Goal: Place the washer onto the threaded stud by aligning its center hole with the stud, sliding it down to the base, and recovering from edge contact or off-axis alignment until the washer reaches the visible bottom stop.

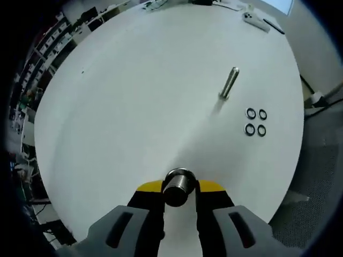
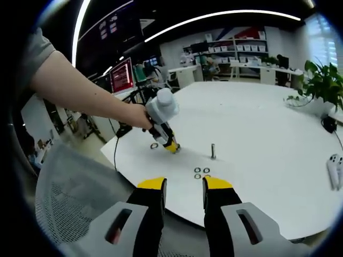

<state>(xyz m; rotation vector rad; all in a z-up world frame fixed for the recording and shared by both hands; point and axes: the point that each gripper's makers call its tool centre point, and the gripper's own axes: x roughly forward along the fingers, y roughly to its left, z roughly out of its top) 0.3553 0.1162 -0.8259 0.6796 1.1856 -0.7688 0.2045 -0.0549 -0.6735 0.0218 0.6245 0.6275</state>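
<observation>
Clamped between the left gripper (image 1: 179,194) jaws, a short threaded cylinder (image 1: 178,186) sits near, the right gripper (image 2: 184,188) is wide and empty, four washers (image 1: 255,122) lie right of the upright stud (image 1: 229,83), so off-axis approach risks edge contact.

light: bright, even, from curved ceiling strips (image 2: 214,19) | table (image 1: 139,96): near-white, slightly washed out in left gripper view | shadows: soft, faint one beside stud (image 1: 229,83) | distortion: strong fisheye, edges bent and darkened | focus: centre sharp, jaws close to lens soft, far shelves (image 2: 236,45) hazy
</observation>
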